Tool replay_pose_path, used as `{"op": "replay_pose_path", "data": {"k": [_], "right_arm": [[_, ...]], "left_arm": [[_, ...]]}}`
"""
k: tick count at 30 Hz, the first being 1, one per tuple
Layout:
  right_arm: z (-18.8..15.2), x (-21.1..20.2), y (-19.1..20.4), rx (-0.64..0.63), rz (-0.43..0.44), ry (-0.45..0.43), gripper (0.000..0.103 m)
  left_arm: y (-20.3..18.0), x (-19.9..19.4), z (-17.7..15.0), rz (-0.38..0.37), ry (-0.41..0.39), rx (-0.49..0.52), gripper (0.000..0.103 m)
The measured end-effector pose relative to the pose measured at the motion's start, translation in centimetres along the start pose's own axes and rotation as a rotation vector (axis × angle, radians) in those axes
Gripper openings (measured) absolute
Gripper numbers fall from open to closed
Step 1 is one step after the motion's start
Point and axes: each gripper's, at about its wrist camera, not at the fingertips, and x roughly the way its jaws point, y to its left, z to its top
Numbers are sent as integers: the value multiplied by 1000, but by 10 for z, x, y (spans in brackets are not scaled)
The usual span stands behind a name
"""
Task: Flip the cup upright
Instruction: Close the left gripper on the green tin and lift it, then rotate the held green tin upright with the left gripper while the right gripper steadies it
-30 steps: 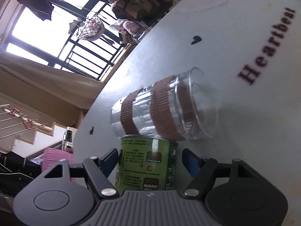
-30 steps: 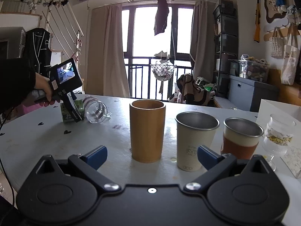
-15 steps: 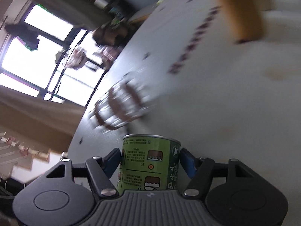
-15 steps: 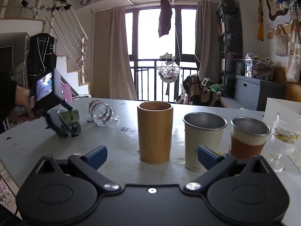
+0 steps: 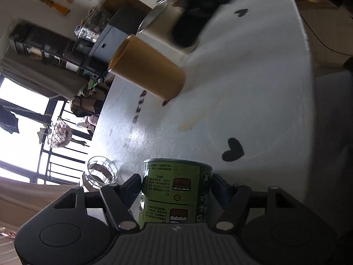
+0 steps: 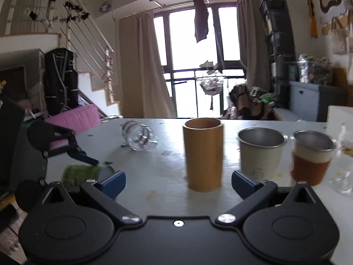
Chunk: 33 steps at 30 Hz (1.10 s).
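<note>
A: What's the biggest thing here?

B: The white surface (image 6: 154,176), printed with small black hearts (image 5: 232,150). It spreads out ahead of the right hand-held gripper (image 6: 178,182), whose blue-tipped fingers (image 6: 113,181) stand wide apart around nothing.

A: And on it?

B: Straight ahead of the right hand-held gripper, between its fingertips as that camera sees it but well beyond them, a tan cylinder cup (image 6: 203,154) stands upright. Right of it in a row: a pale metal-rimmed cup (image 6: 260,152), then a cup with a rust-brown sleeve (image 6: 311,156), then a blurred clear stemmed glass (image 6: 344,165) at the frame's edge.

A: Where's the cup to be turned?

B: The green cup (image 5: 176,190) is clamped between the fingers of the left hand-held gripper (image 5: 176,187). That gripper is rolled over, so its camera shows the surface steeply tilted. From the right wrist view the cup (image 6: 80,174) shows as a green blur low over the surface, left of the right hand-held gripper's left finger; I cannot tell whether it touches the surface.

A: Anything smaller?

B: A clear glass with brown bands (image 6: 139,138) lies on its side, ahead and to the left of the right hand-held gripper, beyond the green cup. In the left wrist view it (image 5: 101,174) sits just left of the left finger, mouth towards the camera.
</note>
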Motion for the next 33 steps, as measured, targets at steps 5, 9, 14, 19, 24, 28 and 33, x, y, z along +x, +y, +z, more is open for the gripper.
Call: {"op": "replay_pose_path", "data": {"k": [5,9,14,19,24,28,33], "right_arm": [[14,30,0,86,167,37,98],[25,68,1,176,312,120,75],[37,112,23,170,383,193,36],[45,155,40,154,402,298,24],[32,173,47,104,393,394,23],[28,161,46,73,392,397,23],[23,145,42,59,367,405,23]], "left_arm": [[-9,-3,-8,43,-18,-18,94],[-16,-16,-14,110,-51,-109,94],[-17,-28,-29,205,-58,-308,94],[-19,-24,-48,246,-30,-505,94],[-11,-27,-72,275,-48,-755,94],[3,-25,-90,268,-48,-899,95],[18,-16,-106,247,-20,-1007,94]]}}
